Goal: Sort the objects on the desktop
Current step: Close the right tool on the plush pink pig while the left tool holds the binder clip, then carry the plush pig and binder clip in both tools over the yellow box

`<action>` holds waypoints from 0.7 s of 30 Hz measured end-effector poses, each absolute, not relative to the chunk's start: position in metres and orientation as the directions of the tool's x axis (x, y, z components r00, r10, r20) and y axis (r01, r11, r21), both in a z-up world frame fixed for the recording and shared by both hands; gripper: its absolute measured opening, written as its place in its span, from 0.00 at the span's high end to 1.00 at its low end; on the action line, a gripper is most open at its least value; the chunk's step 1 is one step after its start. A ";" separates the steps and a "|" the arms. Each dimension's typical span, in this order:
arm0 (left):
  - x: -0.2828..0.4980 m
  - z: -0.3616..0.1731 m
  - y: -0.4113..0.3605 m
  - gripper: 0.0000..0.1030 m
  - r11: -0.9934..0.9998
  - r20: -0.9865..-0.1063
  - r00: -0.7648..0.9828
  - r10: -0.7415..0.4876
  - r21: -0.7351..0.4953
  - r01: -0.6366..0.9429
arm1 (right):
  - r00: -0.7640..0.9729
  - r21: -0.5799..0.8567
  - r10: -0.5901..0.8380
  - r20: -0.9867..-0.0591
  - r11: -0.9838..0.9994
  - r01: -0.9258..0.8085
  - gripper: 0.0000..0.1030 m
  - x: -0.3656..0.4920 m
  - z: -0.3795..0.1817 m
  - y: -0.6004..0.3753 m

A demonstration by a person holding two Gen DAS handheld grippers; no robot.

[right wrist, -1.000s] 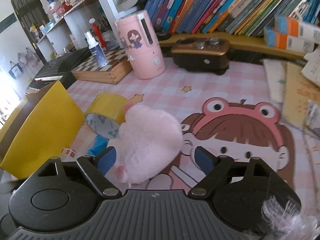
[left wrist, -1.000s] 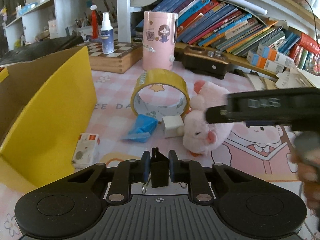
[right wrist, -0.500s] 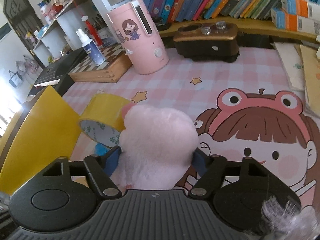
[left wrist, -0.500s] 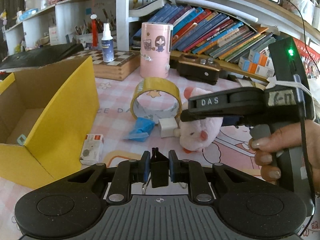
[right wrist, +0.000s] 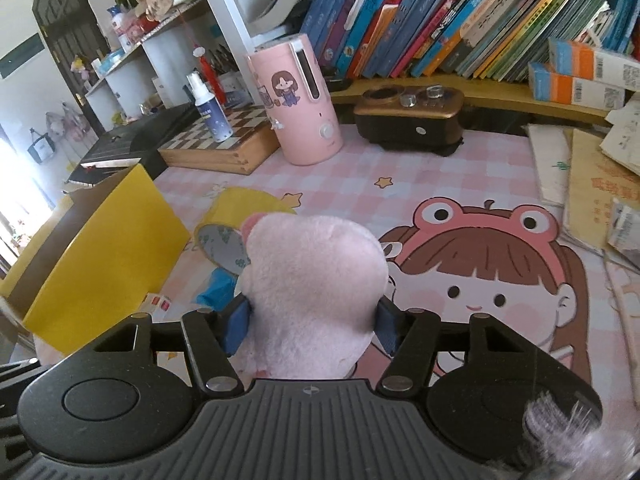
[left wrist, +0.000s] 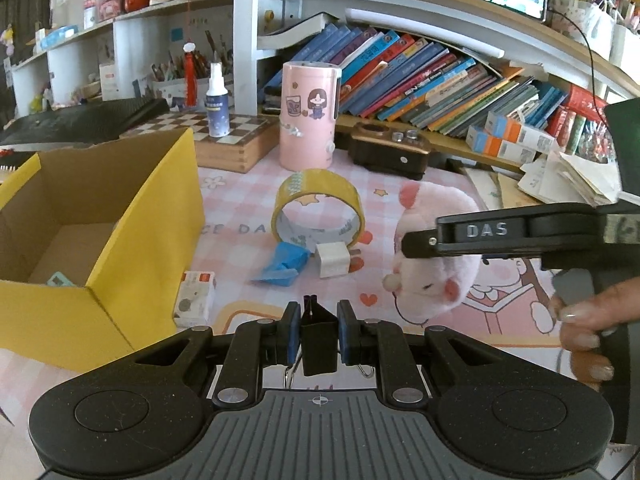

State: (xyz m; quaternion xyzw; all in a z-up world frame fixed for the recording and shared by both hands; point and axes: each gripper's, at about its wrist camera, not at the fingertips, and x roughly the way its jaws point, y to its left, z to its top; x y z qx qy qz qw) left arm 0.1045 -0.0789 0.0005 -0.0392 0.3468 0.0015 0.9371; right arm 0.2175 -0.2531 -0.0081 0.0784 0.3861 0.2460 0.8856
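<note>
Beside plush pig (left wrist: 434, 256): tape roll (left wrist: 318, 210), charger (left wrist: 331, 259).

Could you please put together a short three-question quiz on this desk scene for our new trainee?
1. True or false: the right gripper is shut on the plush.
2. What does the left gripper hold? A) tape roll B) black clip C) white cube
3. Fill in: the tape roll stands on its ____.

Key: 1 true. 2 B, the black clip; the tape roll and white cube lie on the mat. 3 edge.
</note>
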 end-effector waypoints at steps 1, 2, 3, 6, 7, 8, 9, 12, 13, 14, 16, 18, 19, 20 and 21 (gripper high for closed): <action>0.102 0.002 -0.078 0.83 0.997 -0.649 0.760 -0.029 -0.076 -0.027 | 0.583 0.330 0.496 -0.643 0.867 -0.374 0.42 0.213 -0.006 -0.255; 0.100 0.003 -0.078 0.83 0.996 -0.647 0.761 -0.035 -0.080 -0.023 | 0.586 0.330 0.495 -0.641 0.868 -0.372 0.42 0.209 -0.003 -0.256; 0.098 0.004 -0.077 0.83 0.996 -0.645 0.763 -0.040 -0.084 -0.019 | 0.590 0.329 0.493 -0.640 0.869 -0.369 0.42 0.204 -0.001 -0.258; 0.091 0.008 -0.074 0.83 0.996 -0.634 0.772 -0.056 -0.090 -0.002 | 0.597 0.328 0.485 -0.639 0.874 -0.360 0.41 0.190 0.005 -0.260; 0.089 0.009 -0.072 0.83 0.996 -0.629 0.775 -0.061 -0.093 0.003 | 0.599 0.325 0.482 -0.639 0.876 -0.357 0.41 0.185 0.007 -0.260; 0.087 0.010 -0.071 0.83 0.995 -0.625 0.778 -0.066 -0.096 0.008 | 0.602 0.322 0.478 -0.640 0.878 -0.355 0.41 0.181 0.009 -0.260; 0.085 0.011 -0.069 0.83 0.995 -0.621 0.780 -0.071 -0.100 0.011 | 0.605 0.317 0.474 -0.640 0.880 -0.353 0.41 0.176 0.011 -0.259; 0.077 0.015 -0.062 0.83 0.994 -0.608 0.789 -0.089 -0.107 0.030 | 0.615 0.298 0.457 -0.642 0.889 -0.348 0.41 0.159 0.016 -0.256; 0.074 0.016 -0.059 0.83 0.993 -0.603 0.792 -0.096 -0.109 0.037 | 0.618 0.294 0.452 -0.643 0.891 -0.345 0.41 0.154 0.017 -0.254; 0.071 0.017 -0.057 0.83 0.993 -0.599 0.794 -0.102 -0.111 0.044 | 0.621 0.290 0.445 -0.644 0.894 -0.340 0.41 0.149 0.018 -0.252; 0.066 0.018 -0.051 0.83 0.992 -0.592 0.798 -0.116 -0.115 0.059 | 0.628 0.281 0.432 -0.648 0.901 -0.329 0.41 0.137 0.021 -0.248; 0.060 0.019 -0.045 0.83 0.990 -0.586 0.799 -0.130 -0.120 0.073 | 0.635 0.273 0.418 -0.650 0.908 -0.319 0.41 0.126 0.022 -0.243; 0.056 0.019 -0.041 0.83 0.989 -0.583 0.801 -0.137 -0.123 0.080 | 0.639 0.268 0.411 -0.650 0.911 -0.313 0.41 0.120 0.023 -0.241; 0.054 0.020 -0.038 0.83 0.988 -0.581 0.801 -0.144 -0.124 0.088 | 0.643 0.264 0.404 -0.651 0.914 -0.308 0.41 0.114 0.024 -0.237; 0.050 0.020 -0.035 0.83 0.988 -0.578 0.802 -0.151 -0.125 0.095 | 0.646 0.260 0.398 -0.652 0.917 -0.303 0.41 0.108 0.024 -0.234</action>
